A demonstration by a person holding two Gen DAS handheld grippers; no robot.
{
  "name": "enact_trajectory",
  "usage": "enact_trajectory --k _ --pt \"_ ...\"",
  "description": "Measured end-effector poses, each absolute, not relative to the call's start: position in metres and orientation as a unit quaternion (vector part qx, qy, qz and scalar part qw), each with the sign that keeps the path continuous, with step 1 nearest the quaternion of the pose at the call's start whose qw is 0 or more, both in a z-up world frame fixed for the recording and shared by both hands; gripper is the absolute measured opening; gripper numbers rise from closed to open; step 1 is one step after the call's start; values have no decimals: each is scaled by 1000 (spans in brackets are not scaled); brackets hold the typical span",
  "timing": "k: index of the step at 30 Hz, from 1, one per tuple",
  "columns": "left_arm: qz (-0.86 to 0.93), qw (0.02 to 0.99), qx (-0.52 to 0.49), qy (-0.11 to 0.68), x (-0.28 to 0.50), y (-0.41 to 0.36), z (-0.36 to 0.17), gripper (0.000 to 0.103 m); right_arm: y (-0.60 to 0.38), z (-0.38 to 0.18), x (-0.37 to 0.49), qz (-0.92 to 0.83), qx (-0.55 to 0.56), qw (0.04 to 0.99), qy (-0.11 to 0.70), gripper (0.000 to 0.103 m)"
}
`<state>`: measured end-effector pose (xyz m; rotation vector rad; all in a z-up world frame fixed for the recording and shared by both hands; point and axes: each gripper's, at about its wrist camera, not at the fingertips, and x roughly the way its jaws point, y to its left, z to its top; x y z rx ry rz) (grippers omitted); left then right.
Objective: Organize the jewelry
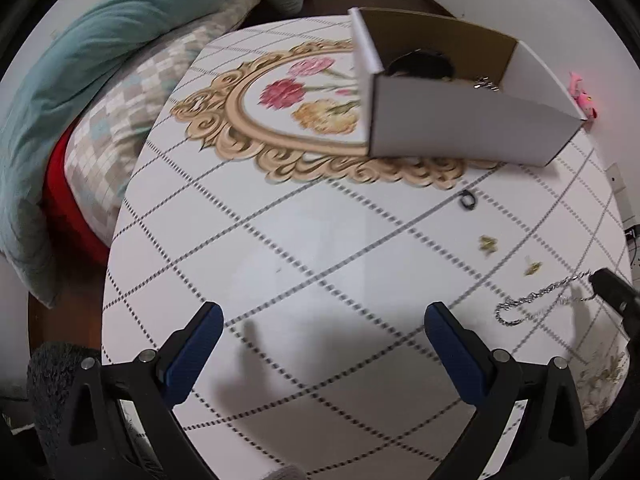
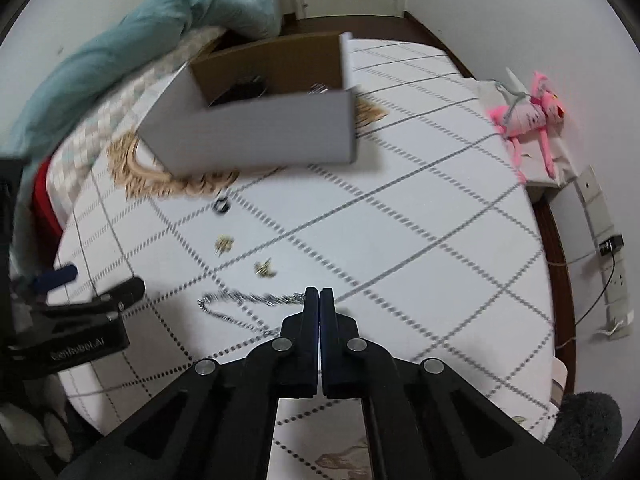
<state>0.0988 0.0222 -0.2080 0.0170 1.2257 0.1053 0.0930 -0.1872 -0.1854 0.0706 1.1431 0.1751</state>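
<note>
A silver chain (image 2: 244, 306) lies on the white checked table; it also shows in the left wrist view (image 1: 532, 304). My right gripper (image 2: 319, 294) is shut on one end of the chain, just above the table. Two small gold pieces (image 2: 265, 269) (image 2: 224, 245) and a dark ring (image 2: 221, 206) lie between the chain and an open white cardboard box (image 2: 256, 132). The box (image 1: 460, 128) holds a dark round item (image 1: 420, 66) and some silver jewelry (image 1: 486, 83). My left gripper (image 1: 324, 340) is open and empty over bare table, left of the chain.
A teal quilt (image 1: 80, 80) and checked pillow (image 1: 132, 120) lie beyond the table's left edge. A pink plush toy (image 2: 528, 116) sits on a white stand at the right, with a power strip (image 2: 616, 280) on the wall below.
</note>
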Motion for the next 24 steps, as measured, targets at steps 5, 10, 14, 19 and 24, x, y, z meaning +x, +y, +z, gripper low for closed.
enact_trajectory --k 5,10,14,19,24 --pt "13 818 -1 575 105 -8 -206 103 -227 -185 105 53 70 835 543 0" --pt "-21 816 -6 578 108 -44 -212 102 -244 -201 111 40 92 825 556 0" --pt "-37 826 5 563 110 -68 -210 98 -245 -206 110 38 100 823 558 0" --pt "-42 832 32 552 116 -83 -213 65 -248 -208 112 36 104 823 557 0" --pt "-55 832 33 552 120 -83 -216 22 -249 -208 113 33 104 824 557 0"
